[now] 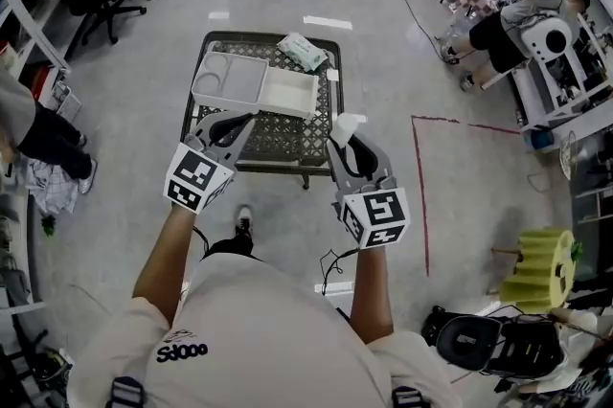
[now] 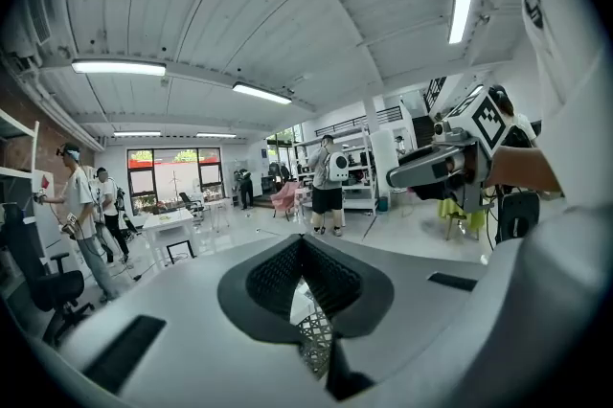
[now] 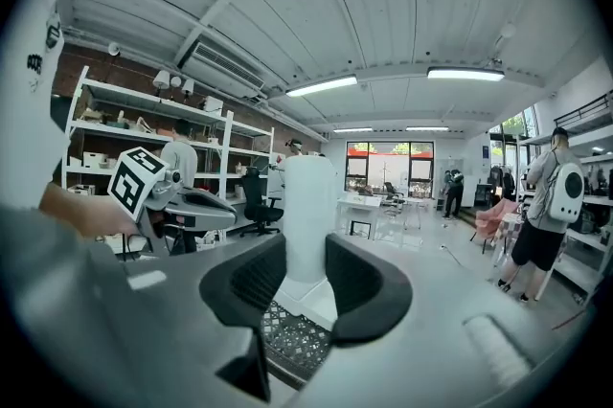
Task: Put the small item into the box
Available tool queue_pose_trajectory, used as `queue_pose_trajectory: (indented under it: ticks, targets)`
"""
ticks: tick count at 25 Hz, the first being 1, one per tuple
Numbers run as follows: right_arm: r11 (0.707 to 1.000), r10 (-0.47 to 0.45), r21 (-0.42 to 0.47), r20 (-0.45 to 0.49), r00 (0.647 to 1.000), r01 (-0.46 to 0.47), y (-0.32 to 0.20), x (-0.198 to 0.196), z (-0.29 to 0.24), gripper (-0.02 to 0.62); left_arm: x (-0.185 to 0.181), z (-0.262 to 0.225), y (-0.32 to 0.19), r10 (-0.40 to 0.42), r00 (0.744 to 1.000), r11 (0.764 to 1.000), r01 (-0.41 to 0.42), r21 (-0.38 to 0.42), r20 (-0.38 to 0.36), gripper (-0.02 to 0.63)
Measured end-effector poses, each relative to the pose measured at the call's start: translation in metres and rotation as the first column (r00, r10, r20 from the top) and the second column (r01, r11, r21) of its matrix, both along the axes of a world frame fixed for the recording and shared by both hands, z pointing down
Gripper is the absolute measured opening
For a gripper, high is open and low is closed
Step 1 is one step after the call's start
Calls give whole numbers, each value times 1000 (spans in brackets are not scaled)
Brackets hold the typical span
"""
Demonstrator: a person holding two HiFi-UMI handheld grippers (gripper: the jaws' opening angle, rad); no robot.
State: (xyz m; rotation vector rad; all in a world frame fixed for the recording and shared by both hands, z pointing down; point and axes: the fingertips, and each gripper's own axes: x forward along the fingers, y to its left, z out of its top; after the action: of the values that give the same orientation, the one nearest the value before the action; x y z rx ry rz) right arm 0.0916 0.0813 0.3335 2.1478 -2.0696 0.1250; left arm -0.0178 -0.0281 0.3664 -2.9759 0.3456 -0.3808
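- Right gripper (image 1: 351, 146) first, from the head view: it's clamped on the small white item (image 1: 347, 123), which pokes up past the fingertips over the near right edge of the mesh table (image 1: 278, 143).
- Left gripper (image 1: 235, 123) is alongside it, pinched closed and carrying nothing.
- Beyond both sits the white box (image 1: 251, 107) on the table, with divided cells on its left and one larger open compartment on its right. A packet (image 1: 303, 50) lies at the far edge.
- Over to the left gripper view: the jaws meet tip to tip, and only a sliver of mesh shows beneath them. Nothing is held.
- Now the right gripper view: the dark pads press both flanks of the item, a smooth, pale, upright cylinder. It's held low down, so most of its length stands clear above the pads. A white corner of the box shows just past the jaws, with mesh below.
- Handling call: it looks light and rigid, probably plastic, and its smooth skin could slide under a loose squeeze. With so much standing above the grip, it may topple on landing. A hold around the lower body suits it, set down base first in the open compartment.
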Motion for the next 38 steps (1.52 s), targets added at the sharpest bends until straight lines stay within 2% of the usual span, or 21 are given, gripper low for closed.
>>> queue_pose_trajectory:
  ticks: [9, 26, 32, 38]
  targets:
    - [999, 20, -43, 13, 1000, -20, -42, 22, 8, 138, 23, 6, -44, 19, 1000, 1000, -18, -22, 21, 5]
    - [991, 53, -125, 36, 998, -48, -123, 34, 44, 138, 38, 44, -124, 52, 997, 995, -46, -87, 60, 5]
    - [986, 72, -150, 36, 997, -66, -142, 40, 54, 138, 50, 57, -139, 85, 993, 991, -76, -108, 83, 5]
    - [980, 58, -193, 44, 997, -49, -148, 47, 73, 138, 58, 68, -149, 77, 992, 989, -64, -134, 102, 5]
